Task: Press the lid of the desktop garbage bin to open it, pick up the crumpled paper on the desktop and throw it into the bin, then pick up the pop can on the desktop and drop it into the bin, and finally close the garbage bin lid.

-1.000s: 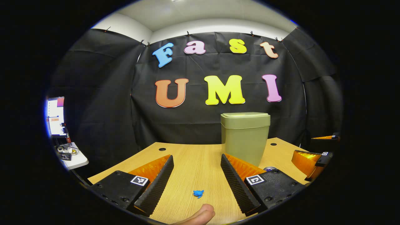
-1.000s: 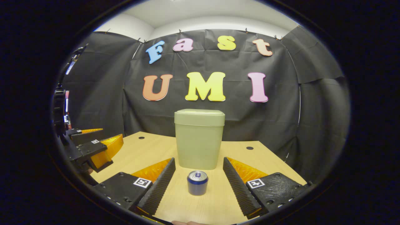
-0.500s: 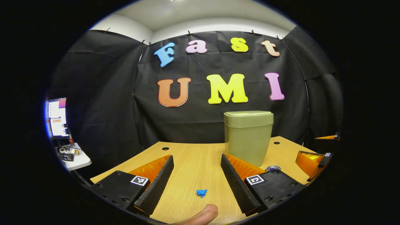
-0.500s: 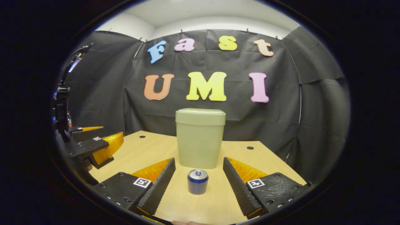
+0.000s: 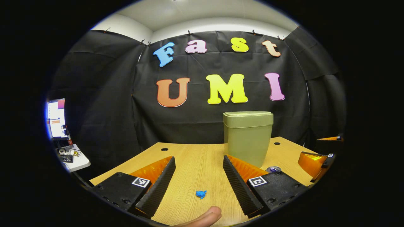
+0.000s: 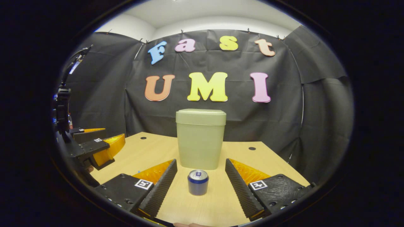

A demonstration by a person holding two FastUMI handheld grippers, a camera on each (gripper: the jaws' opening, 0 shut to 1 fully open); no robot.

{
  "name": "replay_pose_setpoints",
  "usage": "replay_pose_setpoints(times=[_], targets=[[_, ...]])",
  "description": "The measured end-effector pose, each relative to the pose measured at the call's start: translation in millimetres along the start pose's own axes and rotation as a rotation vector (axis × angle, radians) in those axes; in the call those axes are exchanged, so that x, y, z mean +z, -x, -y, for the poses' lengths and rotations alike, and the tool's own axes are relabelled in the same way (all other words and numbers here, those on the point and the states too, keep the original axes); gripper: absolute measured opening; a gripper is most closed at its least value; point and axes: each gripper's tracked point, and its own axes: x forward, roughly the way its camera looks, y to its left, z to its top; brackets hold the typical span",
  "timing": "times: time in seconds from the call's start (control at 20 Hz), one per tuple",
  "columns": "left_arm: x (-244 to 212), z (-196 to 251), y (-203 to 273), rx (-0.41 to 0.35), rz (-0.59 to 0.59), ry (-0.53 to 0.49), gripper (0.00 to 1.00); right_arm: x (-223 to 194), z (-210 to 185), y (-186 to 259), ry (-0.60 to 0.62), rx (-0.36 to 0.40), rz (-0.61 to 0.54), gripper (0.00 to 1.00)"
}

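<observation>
Left gripper [image 5: 198,184] spread wide above the desk [image 5: 189,157], holding nothing; small blue crumpled paper [image 5: 200,194] lying between the fingers, touching neither. Green bin [image 5: 247,136] at 1 o'clock, lid closed. Right gripper [image 6: 200,186] also spread, empty; upright pop can [image 6: 198,182] between its fingers, bin [image 6: 200,137] at 12 o'clock just behind.
</observation>
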Motion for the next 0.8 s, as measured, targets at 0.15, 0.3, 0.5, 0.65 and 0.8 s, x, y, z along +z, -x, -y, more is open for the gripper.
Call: replay_pose_setpoints(times=[0.15, 0.3, 0.5, 0.65, 0.8], targets=[[-3.1, -2.8, -1.9, 0.003, -0.009, 0.004, 0.97, 1.7, 0.4, -2.7, -0.015, 0.000, 0.003, 0.95], [-2.1, -5.0, -4.0, 0.010, -0.011, 0.005, 0.98, 2.6, 0.2, -5.9, -0.009, 0.002, 0.003, 0.95], [-4.7, -4.4, -4.6, 0.005, -0.018, 0.003, 0.98, 15.7, 3.1, -14.3, -0.024, -0.015, 0.025, 0.91], [-5.7, -4.9, -6.6, 0.003, -0.016, -0.013, 0.98, 26.1, 5.4, -22.0, -0.009, -0.037, 0.031, 0.67], [-6.9, -9.4, -7.6, 0.013, -0.020, -0.009, 0.98, 33.4, 6.5, -27.0, -0.007, -0.055, 0.028, 0.29]])
